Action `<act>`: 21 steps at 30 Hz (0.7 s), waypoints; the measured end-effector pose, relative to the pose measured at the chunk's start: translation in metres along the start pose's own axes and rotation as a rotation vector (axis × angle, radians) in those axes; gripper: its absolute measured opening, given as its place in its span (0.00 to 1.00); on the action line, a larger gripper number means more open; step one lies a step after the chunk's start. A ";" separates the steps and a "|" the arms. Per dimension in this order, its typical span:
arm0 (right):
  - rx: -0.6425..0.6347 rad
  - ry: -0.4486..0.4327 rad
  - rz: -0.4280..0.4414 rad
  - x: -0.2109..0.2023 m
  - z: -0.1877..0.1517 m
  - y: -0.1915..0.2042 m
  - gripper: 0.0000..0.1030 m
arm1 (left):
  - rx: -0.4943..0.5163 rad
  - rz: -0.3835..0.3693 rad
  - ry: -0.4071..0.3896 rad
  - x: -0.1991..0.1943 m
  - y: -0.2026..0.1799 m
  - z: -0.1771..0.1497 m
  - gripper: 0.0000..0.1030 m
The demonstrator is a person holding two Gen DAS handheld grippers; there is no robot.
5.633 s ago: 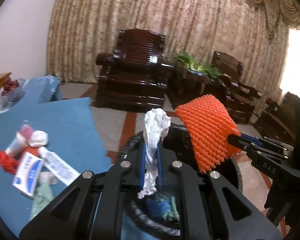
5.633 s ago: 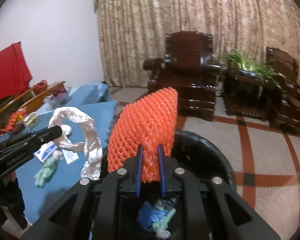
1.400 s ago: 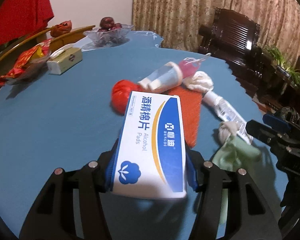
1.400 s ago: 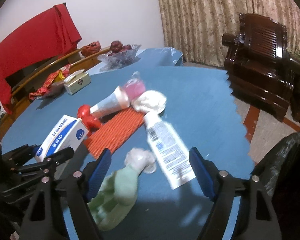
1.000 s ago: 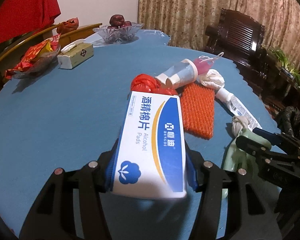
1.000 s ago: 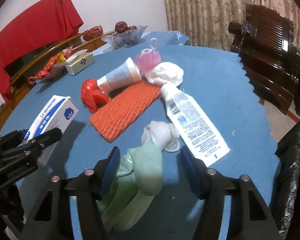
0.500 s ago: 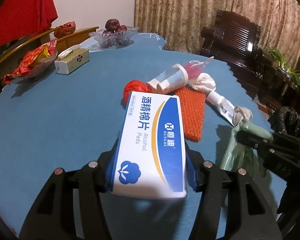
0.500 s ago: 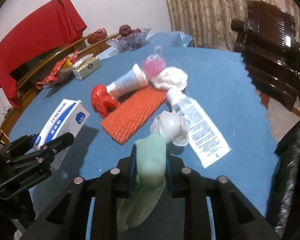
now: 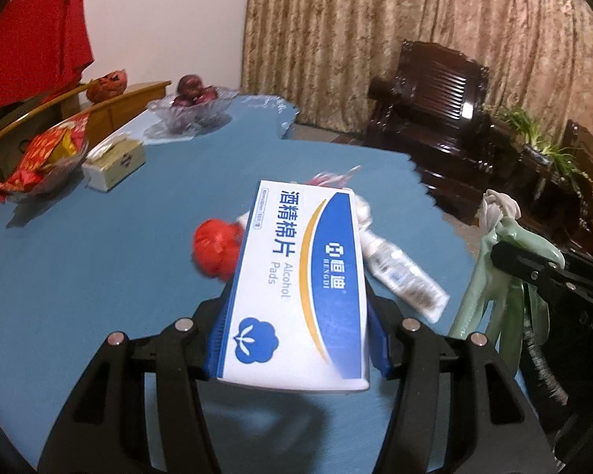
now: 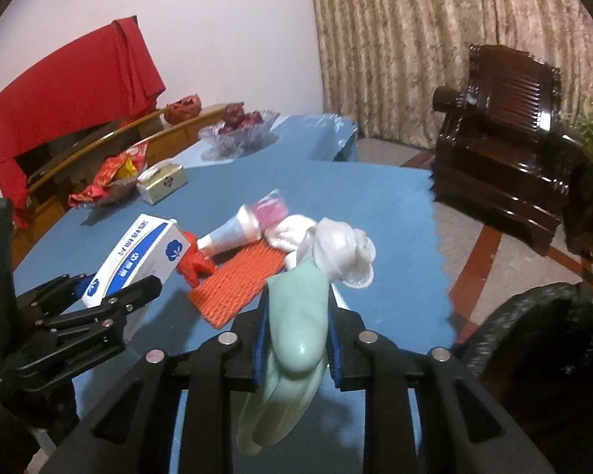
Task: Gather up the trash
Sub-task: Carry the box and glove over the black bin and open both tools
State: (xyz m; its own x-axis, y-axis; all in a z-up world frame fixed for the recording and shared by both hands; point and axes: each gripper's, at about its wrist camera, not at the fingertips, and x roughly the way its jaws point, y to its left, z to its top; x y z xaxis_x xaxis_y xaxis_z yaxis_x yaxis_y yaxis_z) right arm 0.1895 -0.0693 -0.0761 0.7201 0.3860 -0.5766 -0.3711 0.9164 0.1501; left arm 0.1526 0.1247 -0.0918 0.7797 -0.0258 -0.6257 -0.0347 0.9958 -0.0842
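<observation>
My left gripper [image 9: 296, 339] is shut on a white-and-blue alcohol pads box [image 9: 300, 276], held above the blue table [image 9: 99, 276]. My right gripper [image 10: 296, 339] is shut on a pale green rubber glove [image 10: 296, 308] with a white knotted end, lifted off the table. On the table lie a red mesh ball [image 9: 215, 245], an orange foam net [image 10: 241, 280], a white tube [image 9: 403, 272], a paper cup [image 10: 237, 233] and a white wad [image 10: 288, 233]. A black trash bag [image 10: 533, 335] gapes at the right, beside the table.
At the far left of the table stand a tissue box [image 9: 114, 162], a glass fruit bowl [image 9: 189, 112] and a bowl of red snack packets [image 9: 43, 158]. A dark wooden armchair [image 10: 502, 134] stands beyond the table's scalloped edge, before the curtains.
My right gripper has shut on the green glove and lifted it off the table. My left gripper has risen with the box still in it.
</observation>
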 end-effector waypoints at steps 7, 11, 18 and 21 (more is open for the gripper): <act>0.031 -0.032 -0.063 -0.033 -0.001 -0.034 0.23 | 0.049 -0.085 -0.016 -0.004 -0.046 0.012 0.53; 0.054 -0.047 -0.109 -0.051 -0.005 -0.056 0.23 | 0.076 -0.137 -0.020 -0.004 -0.077 0.014 0.53; 0.102 -0.065 -0.206 -0.085 -0.017 -0.100 0.23 | 0.135 -0.216 -0.022 -0.002 -0.135 0.012 0.53; 0.120 -0.070 -0.248 -0.098 -0.024 -0.117 0.23 | 0.154 -0.244 -0.017 0.000 -0.154 0.009 0.53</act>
State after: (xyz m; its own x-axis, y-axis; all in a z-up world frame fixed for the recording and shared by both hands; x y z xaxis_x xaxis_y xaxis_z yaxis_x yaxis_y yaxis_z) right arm 0.1480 -0.2174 -0.0566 0.8206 0.1510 -0.5512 -0.1094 0.9881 0.1079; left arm 0.1635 -0.0282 -0.0716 0.7636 -0.2664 -0.5882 0.2497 0.9619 -0.1115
